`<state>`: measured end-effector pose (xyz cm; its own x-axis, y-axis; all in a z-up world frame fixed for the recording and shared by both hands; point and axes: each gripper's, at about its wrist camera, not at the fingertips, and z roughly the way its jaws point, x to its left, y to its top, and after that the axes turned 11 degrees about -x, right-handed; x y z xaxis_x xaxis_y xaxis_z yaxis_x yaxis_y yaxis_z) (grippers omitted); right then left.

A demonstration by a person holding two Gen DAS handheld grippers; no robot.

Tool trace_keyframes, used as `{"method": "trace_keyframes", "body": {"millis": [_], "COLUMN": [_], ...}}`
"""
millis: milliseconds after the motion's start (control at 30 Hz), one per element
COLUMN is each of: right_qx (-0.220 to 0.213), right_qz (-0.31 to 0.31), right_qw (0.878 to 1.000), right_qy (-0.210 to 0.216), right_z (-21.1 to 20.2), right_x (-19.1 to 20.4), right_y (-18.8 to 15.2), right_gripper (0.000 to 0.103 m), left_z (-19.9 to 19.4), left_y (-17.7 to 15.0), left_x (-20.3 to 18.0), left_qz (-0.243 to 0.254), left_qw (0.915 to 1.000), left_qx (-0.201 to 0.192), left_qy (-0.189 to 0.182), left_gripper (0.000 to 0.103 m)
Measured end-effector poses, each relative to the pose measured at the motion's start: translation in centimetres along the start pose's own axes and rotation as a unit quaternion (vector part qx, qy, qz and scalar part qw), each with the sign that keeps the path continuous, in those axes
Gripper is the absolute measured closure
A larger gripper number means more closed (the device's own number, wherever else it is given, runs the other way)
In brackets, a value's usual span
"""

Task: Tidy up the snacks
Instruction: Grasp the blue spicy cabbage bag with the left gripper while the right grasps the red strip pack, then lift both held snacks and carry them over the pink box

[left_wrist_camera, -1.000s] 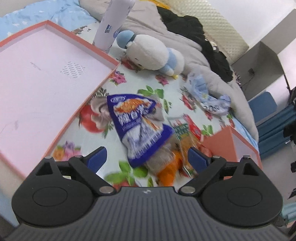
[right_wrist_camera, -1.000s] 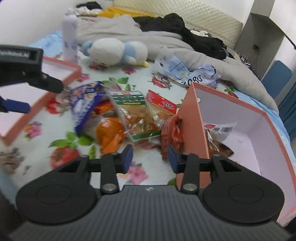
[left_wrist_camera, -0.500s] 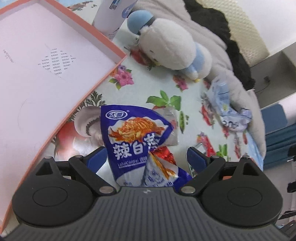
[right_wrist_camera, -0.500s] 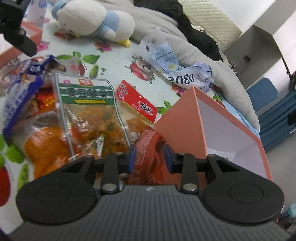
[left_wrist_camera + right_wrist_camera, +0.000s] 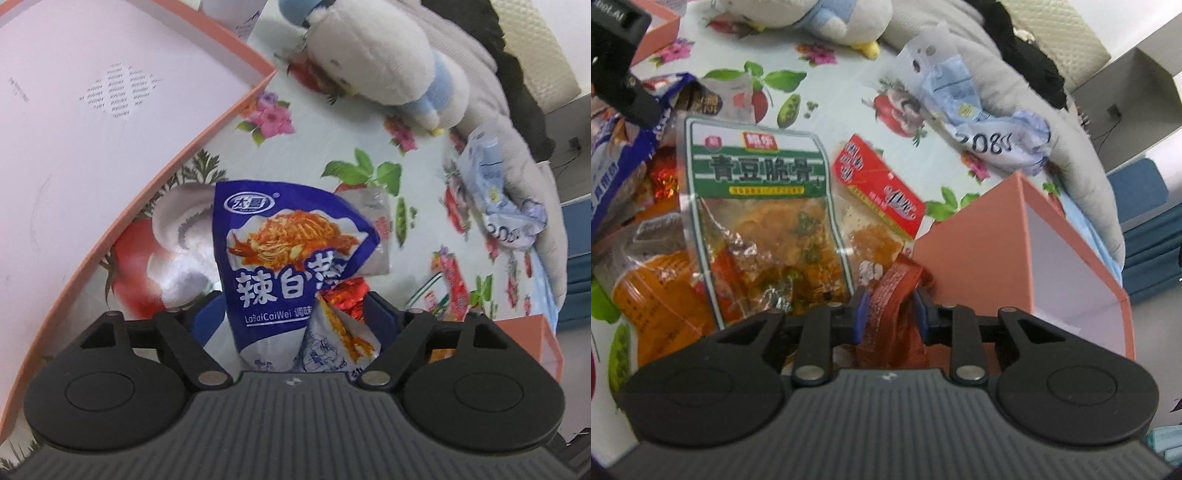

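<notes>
1. Fingers point(image 5: 205, 319) of left gripper point(image 5: 291, 317): set fairly wide, jaws just lately closing in, one on each side of the blue packet point(image 5: 288, 258). Pads right at the packet's edges; actual pressing cannot be told.
2. Blue packet: standing up between those jaws, printed face to the camera, lower end hidden behind the gripper body. Lying on the floral sheet point(image 5: 332, 129), just beside the orange-rimmed lid point(image 5: 110, 110).
3. Red foil sweet point(image 5: 349, 299): tucked against the blue packet's right edge, near the right-hand pad.
4. Silver packet point(image 5: 369, 210): behind the blue packet, partly covered by it.
5. Fingers point(image 5: 858, 314) of right gripper point(image 5: 890, 314): narrow, drawn in a moment ago, both pads pressed on the dark red packet point(image 5: 897, 291).
6. Dark red packet: pinched and creased between the pads, touching the outer wall of the orange box point(image 5: 967, 258).
7. Green-banded packet point(image 5: 761, 206): flat on the sheet, left of the right gripper, overlapping the orange packet point(image 5: 653, 288).
8. Red-topped packet point(image 5: 879, 184): between the green-banded packet and the orange box.
9. Plush toy point(image 5: 376, 55): at the far side of the sheet, well apart from both grippers.
10. Crumpled blue-and-white wrapper point(image 5: 990, 125): beyond the orange box, against the grey blanket point(image 5: 1052, 155).
</notes>
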<state>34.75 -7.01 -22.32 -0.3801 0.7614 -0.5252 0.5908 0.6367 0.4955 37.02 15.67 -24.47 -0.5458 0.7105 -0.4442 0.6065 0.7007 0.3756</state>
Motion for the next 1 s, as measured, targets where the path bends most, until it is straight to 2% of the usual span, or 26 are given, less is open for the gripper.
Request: {"method": "trace_keyframes", "body": {"millis": [167, 267, 333, 433, 567, 767, 1000], "right_qx": [-0.001, -0.012, -0.021, -0.031, -0.052, -0.077, -0.103], "right_qz": [-0.006, -0.001, 0.004, 0.013, 0.027, 0.039, 0.122], "right_qw": [1.0, 1.0, 1.0, 0.999, 0.998, 0.995, 0.981], "right_qy": [0.0, 0.007, 0.011, 0.012, 0.013, 0.044, 0.106], "right_z": [0.1, -0.1, -0.5, -1.3, -2.8, -6.7, -10.8], "right_x": [0.2, -0.2, -0.4, -0.4, -0.8, -2.4, -4.3], "right_y": [-0.2, -0.3, -0.5, -0.7, -1.1, -2.2, -4.4], "right_gripper": [0.072, 0.074, 0.075, 0.075, 0.075, 0.075, 0.075], "left_z": [0.3, -0.1, -0.8, -1.9, -3.1, -6.2, -9.0], "left_y": [-0.6, -0.7, -0.8, -1.4, -2.4, -4.3, -8.0], "left_x": [0.4, 0.3, -0.1, -0.7, -0.4, -0.5, -0.3], "left_qz": [0.0, 0.011, 0.032, 0.075, 0.095, 0.115, 0.149], "left_qw": [1.0, 0.9999, 0.9994, 0.997, 0.9949, 0.9925, 0.9874], "left_qx": [0.002, 0.006, -0.001, -0.012, -0.019, -0.033, -0.046], "left_qy": [0.002, -0.001, -0.012, -0.015, -0.028, -0.028, -0.026], "left_gripper": [0.032, 0.046, 0.054, 0.059, 0.064, 0.065, 0.065]}}
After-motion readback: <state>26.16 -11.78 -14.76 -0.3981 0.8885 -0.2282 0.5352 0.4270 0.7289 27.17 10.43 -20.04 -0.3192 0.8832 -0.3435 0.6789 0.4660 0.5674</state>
